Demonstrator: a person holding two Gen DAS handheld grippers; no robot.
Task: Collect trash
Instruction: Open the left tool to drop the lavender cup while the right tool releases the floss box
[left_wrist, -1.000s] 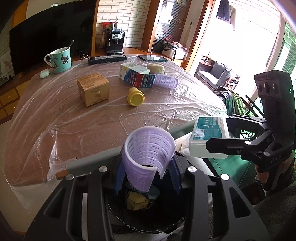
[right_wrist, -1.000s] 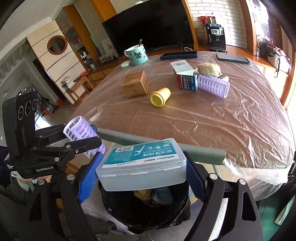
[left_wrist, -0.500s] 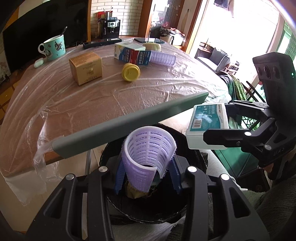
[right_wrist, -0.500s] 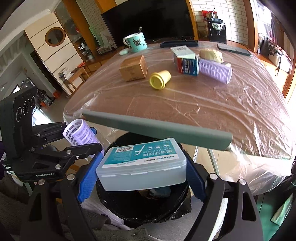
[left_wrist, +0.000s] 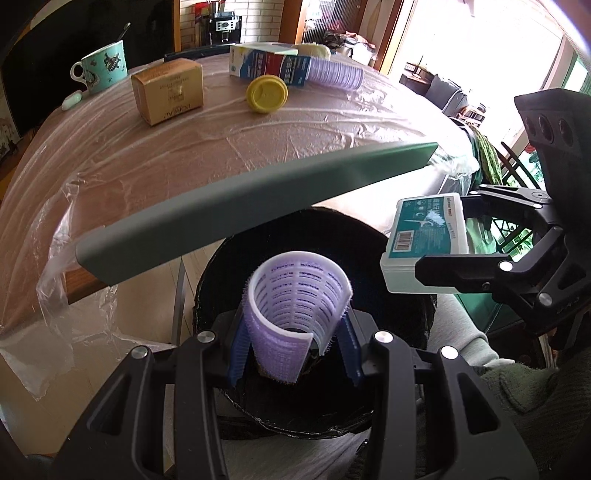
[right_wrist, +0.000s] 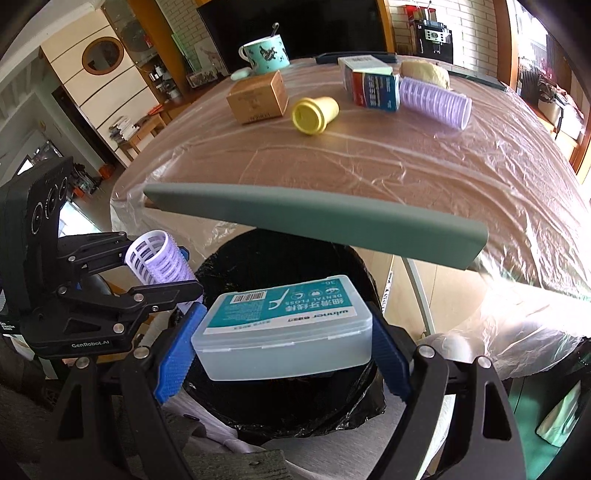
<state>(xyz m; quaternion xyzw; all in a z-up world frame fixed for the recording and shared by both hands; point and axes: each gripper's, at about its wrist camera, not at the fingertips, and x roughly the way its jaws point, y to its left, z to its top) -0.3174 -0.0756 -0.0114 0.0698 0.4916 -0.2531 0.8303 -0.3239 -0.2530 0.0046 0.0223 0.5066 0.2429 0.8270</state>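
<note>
**Inspector:** Report each tool's state and load.

**Operator:** My left gripper was pinched on a purple hair roller, its long axis running along the fingers and its open end facing up and away. My right gripper was pressed against the short ends of a dental floss box, whose long axis lay crosswise, nine o'clock to three o'clock.

**Inspector:** And the bin relative to them?

**Operator:** The black-lined trash bin sat directly beneath both loads. In the left view its mouth showed from about ten through two o'clock around the roller. The grey lid stood raised at twelve o'clock, between the grippers and the table.

**Inspector:** Which side was nearer to releasing?

**Operator:** I judged them about equal, since both hung over the opening. From the left camera the right gripper lay at two o'clock, near the bin's rim. Opening either would likely drop its item inside.
</note>
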